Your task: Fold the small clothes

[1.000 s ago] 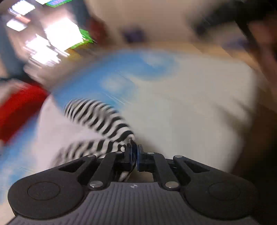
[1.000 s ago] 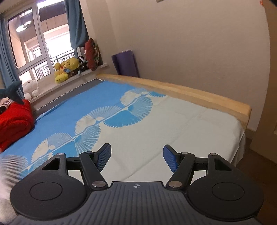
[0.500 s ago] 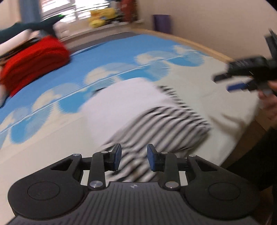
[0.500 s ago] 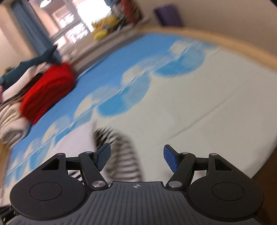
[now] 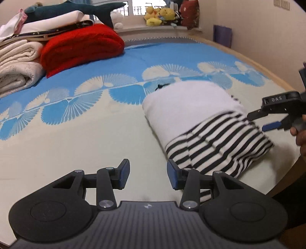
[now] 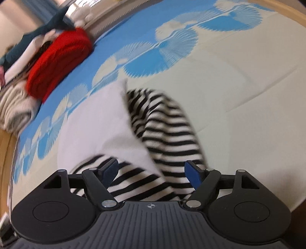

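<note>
You had soft daylight from the window, bright and slightly blown out there. Your left view was sharp, though the striped garment smeared a little. Your right view blurred throughout. Both pictures curved and darkened towards the corners.

Surface: we saw a bed | Cover: blue-and-cream fan-print sheet | On it: we noted a folded striped garment, red blanket, cream bedding

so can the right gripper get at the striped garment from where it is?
Probably yes. The right gripper hovers right over the striped garment, jaws opening, nothing between pads and cloth; the left gripper stands aside.
</note>
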`<state>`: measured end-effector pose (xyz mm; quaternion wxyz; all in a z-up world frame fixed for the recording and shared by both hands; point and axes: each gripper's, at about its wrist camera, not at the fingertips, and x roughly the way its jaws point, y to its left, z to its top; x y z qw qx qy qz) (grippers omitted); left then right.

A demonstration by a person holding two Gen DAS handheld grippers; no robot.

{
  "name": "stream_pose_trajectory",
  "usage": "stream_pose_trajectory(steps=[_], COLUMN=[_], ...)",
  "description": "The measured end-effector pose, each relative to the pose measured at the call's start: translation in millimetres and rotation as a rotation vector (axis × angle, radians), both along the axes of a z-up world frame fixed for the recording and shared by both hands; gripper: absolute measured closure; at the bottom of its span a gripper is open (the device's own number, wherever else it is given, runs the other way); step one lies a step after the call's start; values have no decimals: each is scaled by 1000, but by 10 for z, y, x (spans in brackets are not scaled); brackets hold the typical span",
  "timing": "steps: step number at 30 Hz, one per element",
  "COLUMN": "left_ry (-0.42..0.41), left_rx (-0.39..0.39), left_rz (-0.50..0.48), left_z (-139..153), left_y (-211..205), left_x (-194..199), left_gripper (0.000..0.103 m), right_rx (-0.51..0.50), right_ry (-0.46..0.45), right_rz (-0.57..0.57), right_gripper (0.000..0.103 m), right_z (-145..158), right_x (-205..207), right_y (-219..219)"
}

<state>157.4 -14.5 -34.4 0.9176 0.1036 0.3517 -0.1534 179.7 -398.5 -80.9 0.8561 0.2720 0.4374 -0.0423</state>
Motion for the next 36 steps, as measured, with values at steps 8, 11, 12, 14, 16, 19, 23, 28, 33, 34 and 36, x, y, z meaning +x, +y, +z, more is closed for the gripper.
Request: stream_pose_trajectory(steps=[8,11,12,14,16,19,23,28,33,34,36], left_ry=[18,18,19,28,47,85,134,166,190,194,215], left_rx=[-75,-113,-120,-131,-153,-206,-252,-261,-314,-320,-329], left_rz=[46,86,99,135,162,192,210,192,138,131,123], left_z=[-8,40,50,60,52,45,-4,-81,-136,-157,-205], left_y=[67,129,154,207,269,325,279,49,-215,-260,-337], left_x=[132,187,198,212,229,274,377,446,479,490,526], left_gripper=[55,55,55,55,55,54,54,48,36,34,34], right_rx=[-100,-121,-142,-192,-195,-150,-94,-164,-208,-221,-236], right_ry=[10,23,33,41,0,-95,-67,33,73,79,89], right_rz=[42,94,108,140,147,134,96,161,186,195,197], right_gripper=[46,89,99,99,100,100,100,101,101,101,101], right_z=[-10,-14,-6,60,235,541,565,255,91,82,61], right_x=[-23,1,13,42,45,0,-74,-41,4,18,46], right_y=[223,304,335,382,346,137,-112,6,81,96,98])
